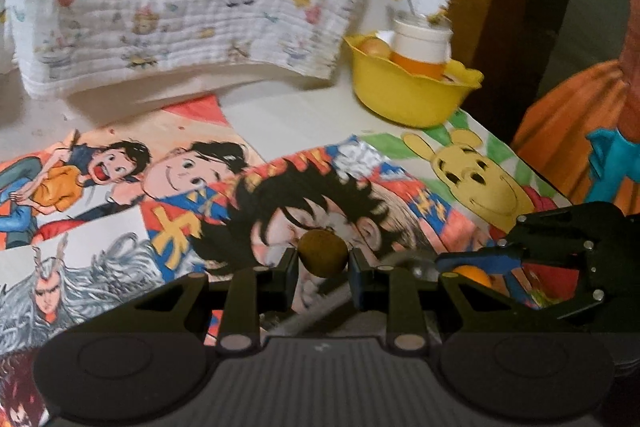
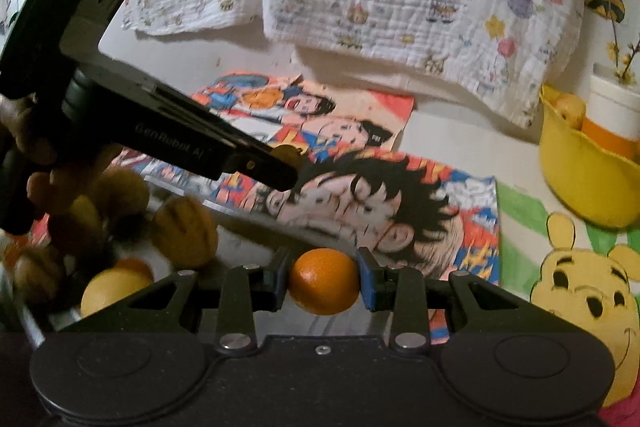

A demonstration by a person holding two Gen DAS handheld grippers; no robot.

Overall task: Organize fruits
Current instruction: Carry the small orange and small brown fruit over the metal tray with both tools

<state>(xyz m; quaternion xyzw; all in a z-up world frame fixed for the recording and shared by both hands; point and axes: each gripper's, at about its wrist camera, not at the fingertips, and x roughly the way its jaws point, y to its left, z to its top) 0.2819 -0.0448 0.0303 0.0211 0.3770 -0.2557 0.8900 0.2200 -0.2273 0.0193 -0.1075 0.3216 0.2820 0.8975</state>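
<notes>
While both fruits ride above the cartoon posters (image 2: 400, 195), the left gripper (image 1: 323, 261) clamps a brown kiwi (image 1: 323, 254) and the right gripper (image 2: 323, 281) pinches an orange (image 2: 324, 281); keep both level and release low over the yellow bowl (image 1: 404, 99).

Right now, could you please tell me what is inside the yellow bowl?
The yellow bowl holds a white-and-orange cup with a flower stem in it, and a pale round fruit. The cup and the rim hide anything deeper.

one orange (image 2: 324, 281), one yellow bowl (image 1: 404, 95), two hand-held grippers (image 1: 323, 265) (image 2: 323, 281)
</notes>
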